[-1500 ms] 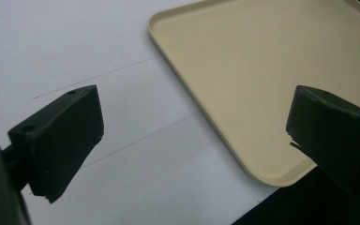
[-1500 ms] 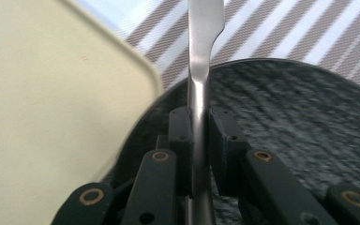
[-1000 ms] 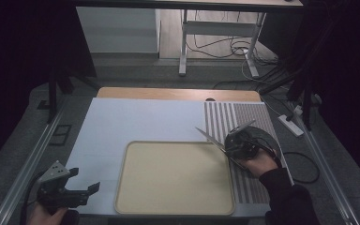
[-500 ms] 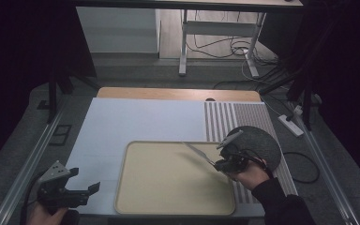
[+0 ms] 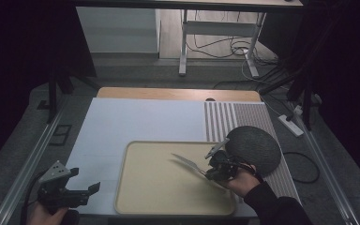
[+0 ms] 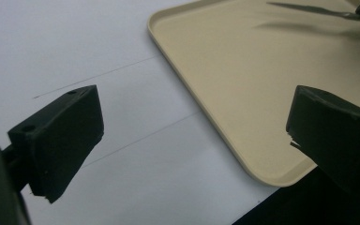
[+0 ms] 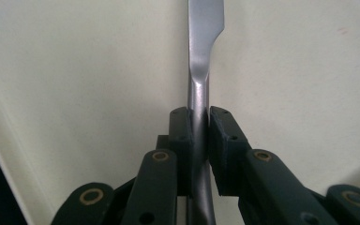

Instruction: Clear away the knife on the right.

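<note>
Over the tray (image 5: 168,197), the right gripper (image 5: 214,168) has its jaws clamped on a knife (image 7: 201,70), carried above the tray's right half but not yet laid down. Judging by this, placing and releasing remain. Left of the tray, the left gripper (image 5: 82,193) holds nothing, jaws wide apart.

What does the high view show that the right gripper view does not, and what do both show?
High view alone: the dark round plate on the striped mat, the open left claw beside the tray, the white sheet.
Right gripper view alone: the pads pressing the metal handle from both sides.
Both: the right claw shut on the butter knife above the beige tray.
</note>
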Demonstrator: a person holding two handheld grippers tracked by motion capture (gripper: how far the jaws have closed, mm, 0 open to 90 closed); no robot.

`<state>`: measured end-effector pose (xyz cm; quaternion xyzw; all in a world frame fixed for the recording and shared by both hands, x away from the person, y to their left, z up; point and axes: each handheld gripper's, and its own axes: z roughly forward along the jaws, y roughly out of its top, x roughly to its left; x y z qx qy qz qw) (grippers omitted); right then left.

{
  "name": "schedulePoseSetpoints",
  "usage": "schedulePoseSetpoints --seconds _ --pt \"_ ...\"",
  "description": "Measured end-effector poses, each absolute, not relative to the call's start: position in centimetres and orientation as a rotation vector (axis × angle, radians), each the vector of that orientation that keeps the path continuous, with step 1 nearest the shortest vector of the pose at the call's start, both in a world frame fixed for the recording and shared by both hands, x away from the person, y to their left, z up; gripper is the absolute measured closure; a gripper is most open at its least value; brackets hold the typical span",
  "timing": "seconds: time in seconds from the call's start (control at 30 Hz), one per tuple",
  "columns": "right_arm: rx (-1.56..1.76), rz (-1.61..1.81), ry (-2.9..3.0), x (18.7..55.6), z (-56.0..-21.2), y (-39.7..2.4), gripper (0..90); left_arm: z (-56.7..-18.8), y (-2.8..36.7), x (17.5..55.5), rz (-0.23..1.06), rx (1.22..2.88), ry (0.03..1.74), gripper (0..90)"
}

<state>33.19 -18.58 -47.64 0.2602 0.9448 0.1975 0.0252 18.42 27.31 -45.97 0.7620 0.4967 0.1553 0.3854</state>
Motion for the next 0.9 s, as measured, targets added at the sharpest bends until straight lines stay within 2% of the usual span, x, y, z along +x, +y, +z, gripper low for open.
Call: schedulePoseSetpoints --seconds 0.3,0.53,0.57,0.6,0.9 --pt "0.771 0.506 2.973 33.1 -49.3 -17.8 80.1 -46.0 27.3 18.4 0.397 1.943 1.263 3.9" --pt "0.778 0.6 2.97 33.5 -48.4 -18.1 78.2 -46.0 27.3 18.5 0.395 1.945 1.266 4.0" --pt "0.712 0.661 2.989 33.6 -48.0 -17.8 85.6 -46.0 27.3 18.5 0.395 1.947 1.267 4.0" --pt "0.672 0.659 2.997 33.6 -47.9 -17.4 88.6 -46.0 27.3 18.5 0.395 1.947 1.267 4.0" --pt "0.475 0.625 3.009 34.4 -48.6 -13.3 90.0 -46.0 27.2 18.6 0.394 1.947 1.272 4.0"
